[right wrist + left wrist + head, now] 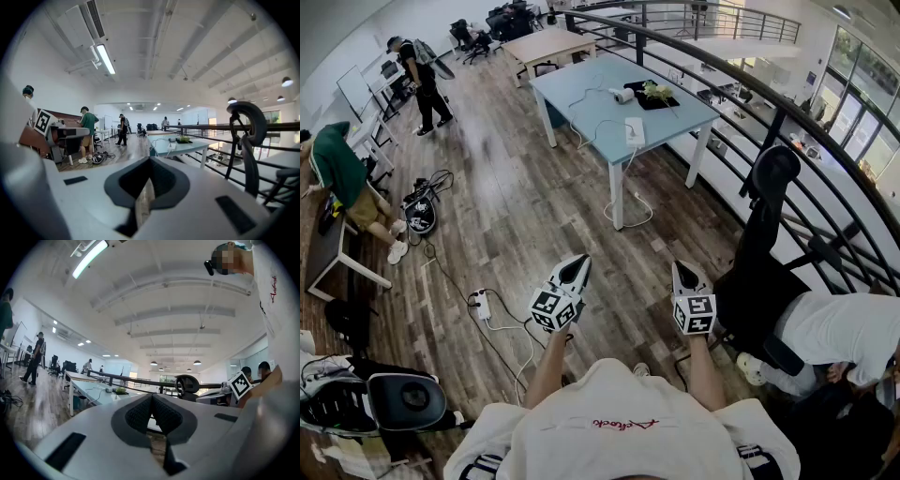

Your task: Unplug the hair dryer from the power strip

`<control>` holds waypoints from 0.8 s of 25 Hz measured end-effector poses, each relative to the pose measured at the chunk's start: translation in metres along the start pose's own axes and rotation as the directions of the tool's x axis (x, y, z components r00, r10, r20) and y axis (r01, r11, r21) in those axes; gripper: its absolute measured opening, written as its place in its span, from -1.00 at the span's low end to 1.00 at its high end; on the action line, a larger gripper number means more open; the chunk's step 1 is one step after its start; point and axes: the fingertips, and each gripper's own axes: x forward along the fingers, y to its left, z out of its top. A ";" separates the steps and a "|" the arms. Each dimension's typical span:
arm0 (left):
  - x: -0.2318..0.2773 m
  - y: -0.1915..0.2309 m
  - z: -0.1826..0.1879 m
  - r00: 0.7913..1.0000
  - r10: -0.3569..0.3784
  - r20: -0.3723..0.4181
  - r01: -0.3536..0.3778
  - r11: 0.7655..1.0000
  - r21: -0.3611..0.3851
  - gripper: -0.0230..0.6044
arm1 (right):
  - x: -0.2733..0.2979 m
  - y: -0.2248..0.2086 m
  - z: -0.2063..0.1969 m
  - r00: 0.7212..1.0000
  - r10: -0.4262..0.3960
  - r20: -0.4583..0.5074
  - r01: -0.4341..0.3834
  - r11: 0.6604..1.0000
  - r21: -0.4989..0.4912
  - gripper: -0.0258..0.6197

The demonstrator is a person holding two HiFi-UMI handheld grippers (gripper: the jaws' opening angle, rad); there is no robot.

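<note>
Head view, dryer far fr hand-held grippers

Wooden floor planks with a faint sheen lie beneath a smooth matt counter, while the left claw is smooth grey-white plastic with rough black pads.

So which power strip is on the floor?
The power strip near the left gripper; the other strip lies up on the blue table.

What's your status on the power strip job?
Left tool, right tool shut, empty, held near body. Power strip on blue table ahead, not yet reached. Wood floor between.
</note>
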 end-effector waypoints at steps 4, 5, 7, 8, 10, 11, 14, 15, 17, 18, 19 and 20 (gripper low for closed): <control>0.005 -0.001 0.000 1.000 0.001 -0.001 -0.001 1.000 0.000 -0.90 | 0.003 -0.002 0.000 1.000 0.008 -0.002 -0.008 1.000 0.000 -0.87; 0.007 -0.001 0.000 1.000 0.002 -0.001 -0.002 1.000 0.001 -0.90 | 0.004 -0.004 0.001 1.000 0.009 -0.002 -0.009 1.000 0.000 -0.87; 0.011 -0.003 0.001 1.000 0.005 -0.001 -0.005 1.000 0.004 -0.90 | 0.006 -0.008 0.001 1.000 0.013 -0.002 -0.013 1.000 -0.002 -0.87; 0.014 -0.003 0.002 1.000 0.006 -0.001 -0.006 1.000 0.005 -0.90 | 0.006 -0.010 0.002 1.000 0.015 -0.001 -0.015 1.000 -0.003 -0.87; 0.018 -0.004 0.003 1.000 0.010 0.000 -0.010 1.000 0.006 -0.90 | 0.008 -0.015 0.004 1.000 0.022 0.004 -0.022 1.000 0.002 -0.87; 0.020 -0.005 0.004 1.000 0.011 0.001 -0.011 1.000 0.006 -0.90 | 0.008 -0.017 0.005 1.000 0.028 0.011 -0.028 1.000 0.010 -0.87; 0.026 -0.011 0.002 1.000 0.015 -0.001 -0.015 1.000 0.005 -0.90 | 0.007 -0.023 0.006 0.998 0.047 0.032 -0.048 0.999 0.022 -0.87; 0.029 -0.014 0.001 1.000 0.017 -0.002 -0.017 1.000 0.005 -0.90 | 0.007 -0.026 0.006 0.998 0.048 0.032 -0.049 0.999 0.017 -0.87; 0.035 -0.018 0.001 1.000 0.021 -0.002 -0.021 1.000 0.010 -0.90 | 0.007 -0.033 0.007 0.998 0.050 0.028 -0.050 0.999 0.008 -0.87; 0.038 -0.021 0.001 1.000 0.024 -0.002 -0.024 1.000 0.012 -0.90 | 0.007 -0.036 0.007 0.998 0.053 0.027 -0.054 0.999 0.006 -0.87; 0.041 -0.023 0.002 1.000 0.026 -0.002 -0.026 1.000 0.013 -0.90 | 0.006 -0.037 0.007 0.998 0.060 0.026 -0.060 0.998 0.005 -0.87; 0.043 -0.027 0.001 1.000 0.028 -0.003 -0.028 1.000 0.014 -0.90 | 0.006 -0.039 0.006 0.997 0.066 0.025 -0.067 0.998 0.004 -0.87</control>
